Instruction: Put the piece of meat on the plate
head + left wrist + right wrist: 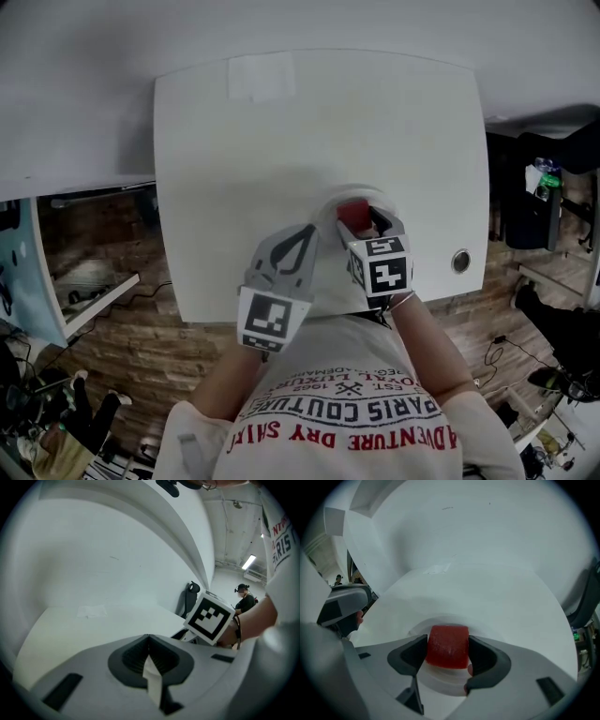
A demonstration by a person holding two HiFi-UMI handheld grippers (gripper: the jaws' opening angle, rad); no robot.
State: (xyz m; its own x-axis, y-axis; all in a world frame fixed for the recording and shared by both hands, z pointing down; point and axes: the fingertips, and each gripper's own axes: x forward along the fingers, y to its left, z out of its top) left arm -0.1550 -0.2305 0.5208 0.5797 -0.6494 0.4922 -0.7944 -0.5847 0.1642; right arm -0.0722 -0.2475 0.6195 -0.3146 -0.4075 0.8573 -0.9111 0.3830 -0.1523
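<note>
The piece of meat (448, 646) is a red block held between the jaws of my right gripper (448, 654), which is shut on it. It sits directly over the small white plate (440, 681); I cannot tell whether it touches the plate. In the head view the meat (352, 213) and right gripper (363, 221) are over the plate (330, 202) near the table's front edge. My left gripper (309, 232) hangs just left of the plate, and its jaws (149, 660) are shut on nothing.
The white table (281, 150) carries a pale paper patch (262, 77) at its far edge and a round cable hole (460, 261) at the front right. A person (244, 600) stands far off. Dark chairs and gear (539, 192) stand to the right of the table.
</note>
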